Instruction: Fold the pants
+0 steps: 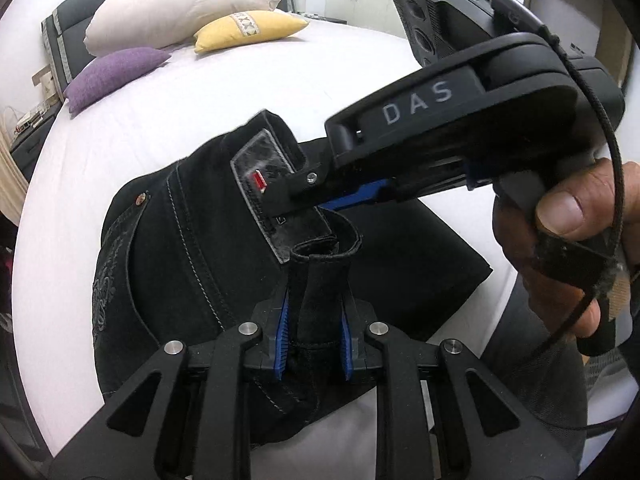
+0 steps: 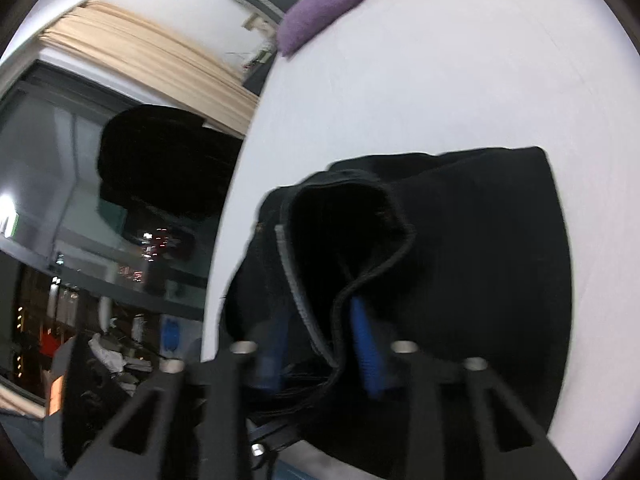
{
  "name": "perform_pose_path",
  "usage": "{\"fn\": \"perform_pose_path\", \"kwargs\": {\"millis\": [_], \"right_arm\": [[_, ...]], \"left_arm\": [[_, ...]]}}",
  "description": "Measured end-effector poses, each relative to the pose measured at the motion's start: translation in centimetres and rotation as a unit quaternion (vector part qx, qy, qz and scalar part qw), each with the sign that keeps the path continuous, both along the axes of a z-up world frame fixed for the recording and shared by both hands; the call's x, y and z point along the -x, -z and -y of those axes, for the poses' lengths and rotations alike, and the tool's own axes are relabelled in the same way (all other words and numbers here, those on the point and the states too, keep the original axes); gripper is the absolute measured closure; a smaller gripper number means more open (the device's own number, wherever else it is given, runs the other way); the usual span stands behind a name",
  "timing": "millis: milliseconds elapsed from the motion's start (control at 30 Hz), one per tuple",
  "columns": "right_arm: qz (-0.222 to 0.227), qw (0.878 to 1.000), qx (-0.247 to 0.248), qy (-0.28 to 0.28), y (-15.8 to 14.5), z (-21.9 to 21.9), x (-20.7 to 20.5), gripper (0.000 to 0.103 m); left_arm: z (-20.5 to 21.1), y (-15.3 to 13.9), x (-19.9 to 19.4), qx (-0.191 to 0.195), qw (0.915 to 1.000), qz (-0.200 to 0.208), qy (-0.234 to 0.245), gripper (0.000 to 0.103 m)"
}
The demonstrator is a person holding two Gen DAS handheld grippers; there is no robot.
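Note:
Black pants [image 1: 168,248] lie bunched on a white bed [image 1: 240,92], back pocket and leather label patch [image 1: 260,184] facing up. At the bottom of the left wrist view, my left gripper [image 1: 314,320] is shut on a raised fold of the waistband. My right gripper [image 1: 288,200] reaches in from the right, held by a person's hand [image 1: 560,216], and pinches the waistband at the label. In the blurred right wrist view, the pants [image 2: 480,240] spread ahead and the waistband edge runs between the blue pads [image 2: 366,344] of the right gripper [image 2: 320,344].
White [image 1: 168,8], yellow [image 1: 248,30] and purple [image 1: 116,76] pillows sit at the bed's far end by a grey headboard. The purple pillow [image 2: 320,12] also shows in the right wrist view. Left of the bed edge are beige curtains [image 2: 152,64], a dark window and clutter.

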State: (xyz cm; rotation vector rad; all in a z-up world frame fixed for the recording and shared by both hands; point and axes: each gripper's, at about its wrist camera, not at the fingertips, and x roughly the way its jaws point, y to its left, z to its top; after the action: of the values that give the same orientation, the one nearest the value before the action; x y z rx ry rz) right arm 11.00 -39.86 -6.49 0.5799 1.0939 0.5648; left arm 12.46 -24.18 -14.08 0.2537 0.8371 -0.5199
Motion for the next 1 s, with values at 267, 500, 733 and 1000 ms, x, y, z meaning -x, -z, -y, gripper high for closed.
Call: {"fn": "perform_pose_path", "kwargs": {"millis": [267, 500, 733, 1000], "right_arm": [[0.035, 0.999, 0.005, 0.02, -2.0, 2.9, 1.3, 0.09], [0.036, 0.998, 0.007, 0.055, -1.8, 6.8, 2.5, 0.092], [0.016, 0.996, -0.001, 0.087, 0.3, 9.5, 2.4, 0.091], [0.0, 0.994, -0.011, 0.113, 2.8, 11.5, 2.5, 0.091]], "left_arm": [[0.7, -1.9, 2.0, -0.005, 0.999, 0.029, 0.032, 0.085], [4.0, -1.2, 2.2, -0.013, 0.9971, 0.033, 0.068, 0.085], [6.1, 0.7, 1.5, -0.022, 0.9962, 0.026, 0.08, 0.085], [5.8, 2.8, 0.8, -0.014, 0.9962, 0.017, 0.084, 0.085]]}}
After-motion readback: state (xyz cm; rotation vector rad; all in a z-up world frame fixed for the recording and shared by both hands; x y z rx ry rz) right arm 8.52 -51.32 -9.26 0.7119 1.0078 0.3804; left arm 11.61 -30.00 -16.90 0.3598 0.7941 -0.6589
